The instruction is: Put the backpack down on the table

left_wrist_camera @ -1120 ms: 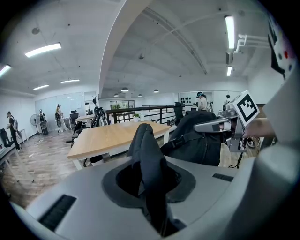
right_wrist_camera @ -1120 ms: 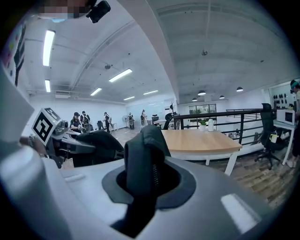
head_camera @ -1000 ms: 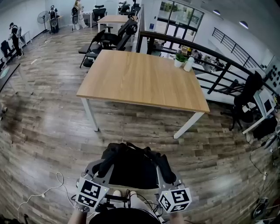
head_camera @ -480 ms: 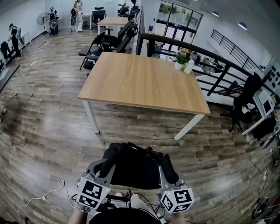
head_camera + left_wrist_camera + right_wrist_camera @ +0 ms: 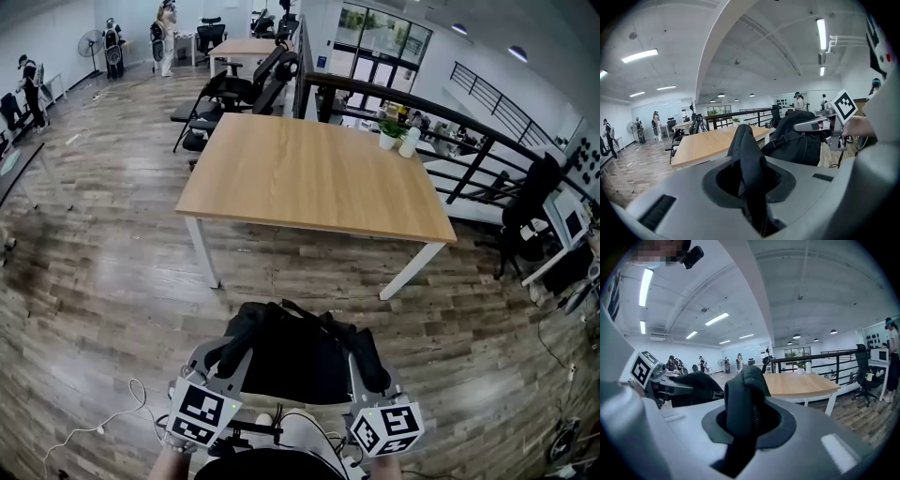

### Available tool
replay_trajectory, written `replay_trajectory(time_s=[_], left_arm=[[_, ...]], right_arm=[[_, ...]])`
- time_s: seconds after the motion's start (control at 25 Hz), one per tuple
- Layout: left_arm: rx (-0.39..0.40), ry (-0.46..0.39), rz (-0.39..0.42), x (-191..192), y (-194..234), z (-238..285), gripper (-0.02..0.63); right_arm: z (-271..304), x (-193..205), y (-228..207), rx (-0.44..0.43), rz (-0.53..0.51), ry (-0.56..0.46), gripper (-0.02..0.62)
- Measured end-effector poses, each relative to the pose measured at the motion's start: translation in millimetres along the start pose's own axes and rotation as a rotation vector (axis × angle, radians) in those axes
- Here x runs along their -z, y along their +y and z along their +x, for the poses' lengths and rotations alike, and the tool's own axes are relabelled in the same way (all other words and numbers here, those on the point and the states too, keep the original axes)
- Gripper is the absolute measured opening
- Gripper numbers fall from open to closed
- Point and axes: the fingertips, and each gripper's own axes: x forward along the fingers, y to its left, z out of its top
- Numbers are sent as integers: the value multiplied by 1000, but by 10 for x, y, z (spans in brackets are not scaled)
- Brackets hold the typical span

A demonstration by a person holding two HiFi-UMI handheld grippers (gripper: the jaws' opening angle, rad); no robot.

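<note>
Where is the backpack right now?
In the head view, the backpack hangs bottom centre between the left gripper and right gripper, over the floor, short of the wooden table.

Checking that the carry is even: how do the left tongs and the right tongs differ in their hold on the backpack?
The left tongs pinch a thin creased strap on the backpack's left side. The right tongs clamp a thicker rounded strap on its right side. Both are shut on straps, carrying the backpack between them, not yet on the table.
</note>
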Motion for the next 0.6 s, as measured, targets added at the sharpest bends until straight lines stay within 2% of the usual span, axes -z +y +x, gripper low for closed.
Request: replay_trajectory(time_s=[0.36,0.6], left_arm=[[-18,-17,-11,11,188,-72,58],[-40,-20,-12,-66,340,51,58]], right_arm=[[124,-41,173,-20,-10,3,66],[371,-112,136,-37,-10,-2,66]])
